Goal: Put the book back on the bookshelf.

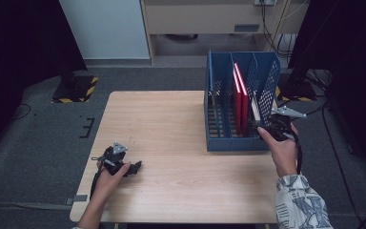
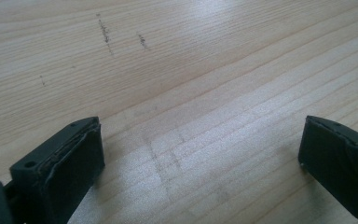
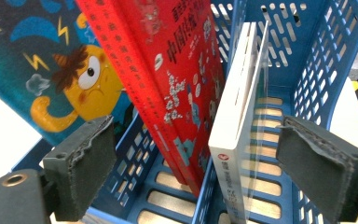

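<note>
While the left gripper (image 1: 134, 168) rests spread on the table (image 1: 171, 124), the right gripper (image 3: 191, 172) gapes, gripping nothing. The blue rack (image 1: 267, 76) holds three books: two red books (image 1: 240, 102); one white book (image 3: 235, 112).

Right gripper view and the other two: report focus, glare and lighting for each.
Right gripper view: bright, the red book and white book sharp, the near fingers slightly soft. Left gripper view: pale glare patch on the wooden table, fingers dark with little detail. High view: table evenly lit, surroundings very dark, the blue rack clear but small.
</note>
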The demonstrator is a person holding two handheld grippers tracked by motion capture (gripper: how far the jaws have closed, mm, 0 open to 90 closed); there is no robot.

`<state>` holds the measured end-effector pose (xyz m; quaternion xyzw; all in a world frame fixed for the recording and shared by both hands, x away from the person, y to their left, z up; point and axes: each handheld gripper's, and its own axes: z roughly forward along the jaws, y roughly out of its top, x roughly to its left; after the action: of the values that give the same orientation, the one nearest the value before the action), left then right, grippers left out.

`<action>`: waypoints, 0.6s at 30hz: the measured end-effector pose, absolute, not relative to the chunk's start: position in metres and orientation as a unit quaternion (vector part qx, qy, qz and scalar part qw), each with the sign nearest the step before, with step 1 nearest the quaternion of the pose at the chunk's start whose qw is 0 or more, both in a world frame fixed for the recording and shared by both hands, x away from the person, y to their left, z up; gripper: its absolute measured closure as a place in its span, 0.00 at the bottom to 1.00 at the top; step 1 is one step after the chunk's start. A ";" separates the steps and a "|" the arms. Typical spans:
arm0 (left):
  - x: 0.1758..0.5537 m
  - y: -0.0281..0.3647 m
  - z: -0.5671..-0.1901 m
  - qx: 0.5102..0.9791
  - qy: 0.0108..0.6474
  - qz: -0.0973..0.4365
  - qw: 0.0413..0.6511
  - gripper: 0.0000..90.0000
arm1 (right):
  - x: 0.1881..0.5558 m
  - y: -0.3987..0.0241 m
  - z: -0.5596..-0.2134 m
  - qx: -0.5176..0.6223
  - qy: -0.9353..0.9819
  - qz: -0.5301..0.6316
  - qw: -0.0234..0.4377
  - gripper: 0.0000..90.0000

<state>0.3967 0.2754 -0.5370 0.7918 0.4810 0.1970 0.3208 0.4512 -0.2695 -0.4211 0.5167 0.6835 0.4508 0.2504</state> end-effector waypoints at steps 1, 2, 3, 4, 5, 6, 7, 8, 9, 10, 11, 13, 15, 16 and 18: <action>0.397 0.275 -0.537 0.792 0.481 0.197 0.321 0.00 | 0.450 -0.269 -0.420 0.513 0.686 0.452 0.249 0.12; 0.397 0.275 -0.537 0.792 0.481 0.197 0.321 0.00 | 0.449 -0.268 -0.419 0.510 0.688 0.453 0.249 0.12; 0.397 0.275 -0.537 0.792 0.481 0.197 0.321 0.00 | 0.447 -0.268 -0.418 0.507 0.689 0.454 0.249 0.11; 0.397 0.275 -0.537 0.792 0.481 0.197 0.321 0.00 | 0.445 -0.267 -0.417 0.504 0.689 0.458 0.248 0.11; 0.397 0.275 -0.537 0.792 0.481 0.197 0.321 0.00 | 0.445 -0.267 -0.417 0.504 0.689 0.458 0.248 0.11; 0.397 0.275 -0.537 0.792 0.481 0.197 0.321 0.00 | 0.443 -0.266 -0.416 0.502 0.690 0.459 0.246 0.10; 0.397 0.275 -0.537 0.792 0.481 0.197 0.321 0.00 | 0.442 -0.266 -0.416 0.501 0.692 0.459 0.243 0.10; 0.397 0.275 -0.537 0.792 0.481 0.197 0.321 0.00 | 0.440 -0.265 -0.415 0.497 0.695 0.460 0.241 0.10; 0.397 0.275 -0.537 0.792 0.481 0.197 0.321 0.00 | 0.440 -0.265 -0.415 0.497 0.695 0.460 0.241 0.10; 0.397 0.275 -0.537 0.792 0.481 0.197 0.321 0.00 | 0.439 -0.263 -0.415 0.494 0.697 0.461 0.240 0.10; 0.397 0.275 -0.537 0.792 0.480 0.197 0.320 0.00 | 0.439 -0.263 -0.415 0.494 0.697 0.461 0.240 0.10; 0.397 0.276 -0.537 0.793 0.480 0.197 0.320 0.00 | 0.437 -0.263 -0.414 0.492 0.698 0.462 0.241 0.09; 0.397 0.275 -0.537 0.792 0.481 0.197 0.321 0.00 | 0.434 -0.262 -0.413 0.491 0.698 0.463 0.240 0.09; 0.397 0.275 -0.537 0.792 0.481 0.197 0.321 0.00 | 0.432 -0.262 -0.412 0.489 0.699 0.461 0.245 0.09; 0.397 0.275 -0.537 0.792 0.481 0.197 0.321 0.00 | 0.431 -0.262 -0.412 0.490 0.698 0.462 0.244 0.09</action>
<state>0.3967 0.2753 -0.5369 0.7920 0.4807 0.1971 0.3207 0.4308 -0.2620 -0.4117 0.4898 0.6980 0.4620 0.2439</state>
